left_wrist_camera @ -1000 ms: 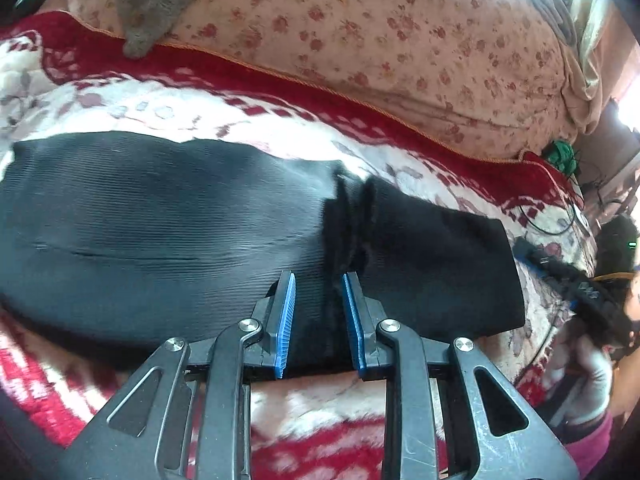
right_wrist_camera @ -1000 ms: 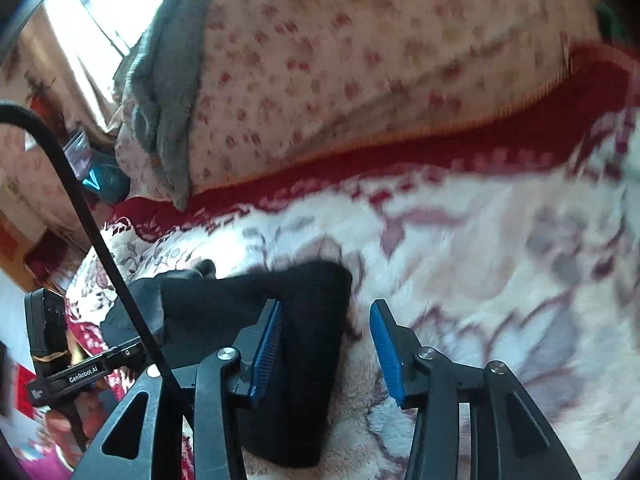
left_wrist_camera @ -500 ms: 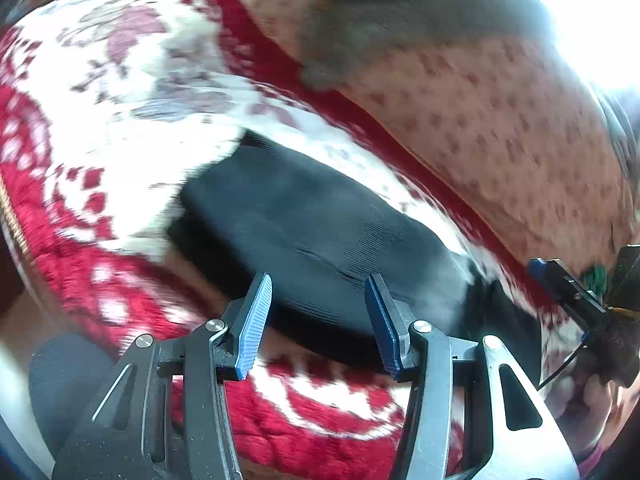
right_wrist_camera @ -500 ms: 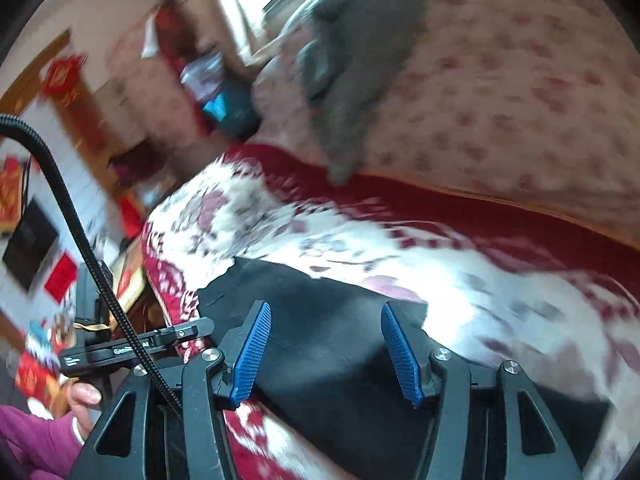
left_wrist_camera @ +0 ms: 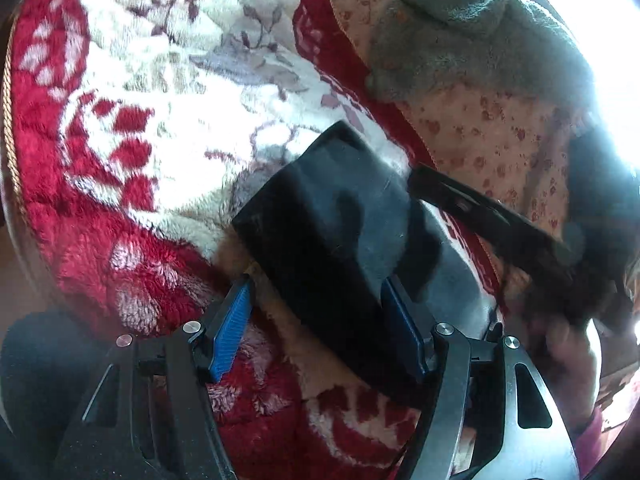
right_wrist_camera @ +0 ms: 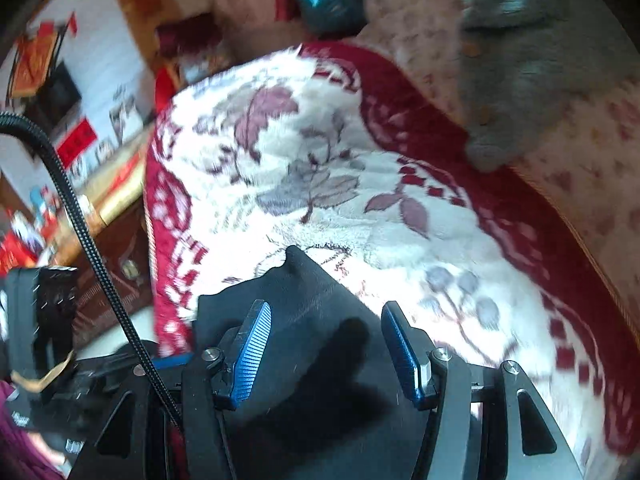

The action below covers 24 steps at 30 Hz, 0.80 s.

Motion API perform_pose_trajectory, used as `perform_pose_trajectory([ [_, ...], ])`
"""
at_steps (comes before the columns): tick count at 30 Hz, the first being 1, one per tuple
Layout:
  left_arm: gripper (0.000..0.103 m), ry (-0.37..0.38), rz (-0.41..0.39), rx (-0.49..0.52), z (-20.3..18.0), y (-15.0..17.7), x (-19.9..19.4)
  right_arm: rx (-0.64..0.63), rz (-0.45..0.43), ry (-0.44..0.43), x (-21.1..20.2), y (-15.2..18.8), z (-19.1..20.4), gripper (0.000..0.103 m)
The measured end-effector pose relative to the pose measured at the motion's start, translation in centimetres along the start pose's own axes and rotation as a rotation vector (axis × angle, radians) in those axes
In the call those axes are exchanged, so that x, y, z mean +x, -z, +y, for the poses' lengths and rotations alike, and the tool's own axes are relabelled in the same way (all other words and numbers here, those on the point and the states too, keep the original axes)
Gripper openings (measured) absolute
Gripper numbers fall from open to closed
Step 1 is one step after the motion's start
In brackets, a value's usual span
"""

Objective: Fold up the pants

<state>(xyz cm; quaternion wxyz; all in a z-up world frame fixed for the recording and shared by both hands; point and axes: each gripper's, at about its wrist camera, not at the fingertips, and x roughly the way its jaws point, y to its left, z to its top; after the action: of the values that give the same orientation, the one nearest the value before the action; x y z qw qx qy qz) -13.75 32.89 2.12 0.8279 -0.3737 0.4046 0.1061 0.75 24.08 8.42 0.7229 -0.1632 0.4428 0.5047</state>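
You are holding both tongs over a bundle of black pants [left_wrist_camera: 332, 236] that is lying folded on a plush red-and-white floral blanket [left_wrist_camera: 160, 128], close to the blanket's red-bordered near edge. The left tongs [left_wrist_camera: 320, 328] are pointing steeply down with their jaws opening; the near end of the pants is sitting in the gap between the blue pads [left_wrist_camera: 234, 326], though neither pad is pressing on the cloth. The right tongs [right_wrist_camera: 326, 348] are standing apart as well, hovering above the dark fabric, which is filling the space beneath and between them without being pinched. In the right wrist view the pants [right_wrist_camera: 312, 304] are reaching toward the blanket's [right_wrist_camera: 304, 152] white middle, with one corner peaking up. Beyond the blanket's far red border, a pale flowered cover [left_wrist_camera: 492, 128] is rising, and a grey towel [left_wrist_camera: 472, 36] is draping over it. At the right of the left wrist view, the other tool's black body is crossing in front of that cover, blurred.
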Motion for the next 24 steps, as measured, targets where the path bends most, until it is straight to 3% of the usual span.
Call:
perform_pose_trajectory([
  [6, 0.078, 0.005, -0.027, 0.012, -0.3, -0.2, 0.6, -0.058, 0.101, -0.019, 4.9, -1.9, 0.4, 0.055],
  [8, 0.079, 0.013, -0.047, 0.015, -0.4, -0.2, 0.8, -0.088, 0.127, -0.044, 6.4, -2.3, 0.9, 0.041],
  [10, 0.079, 0.029, -0.075, 0.008, -0.2, -0.2, 0.8, -0.129, 0.128, 0.007, 7.2, -2.2, 1.3, 0.027],
  [12, 0.056, 0.012, -0.089, 0.019, -0.1, -0.3, 0.9, -0.114, 0.105, -0.011, 6.9, -2.2, 1.1, 0.017],
  [13, 0.039, -0.003, -0.085, 0.037, -0.1, -0.5, 0.8, -0.089, 0.081, -0.028, 6.2, -2.2, 0.8, 0.013],
  [14, 0.027, 0.029, -0.075, 0.045, -0.2, -0.6, 0.7, -0.070, 0.057, -0.049, 5.4, -2.2, 0.6, 0.012],
  [15, 0.022, 0.059, -0.065, 0.051, -0.3, -0.8, 0.3, -0.047, 0.023, -0.071, 4.2, -2.1, 0.4, 0.012],
  [19, 0.019, 0.111, -0.125, 0.124, -3.0, -1.0, -2.7, -0.013, -0.099, -0.099, -1.0, -1.9, 0.5, 0.011],
  [24, 0.018, 0.212, -0.204, 0.275, -9.0, 0.4, -6.9, 0.090, -0.294, -0.143, -10.3, -0.1, -1.3, 0.011],
])
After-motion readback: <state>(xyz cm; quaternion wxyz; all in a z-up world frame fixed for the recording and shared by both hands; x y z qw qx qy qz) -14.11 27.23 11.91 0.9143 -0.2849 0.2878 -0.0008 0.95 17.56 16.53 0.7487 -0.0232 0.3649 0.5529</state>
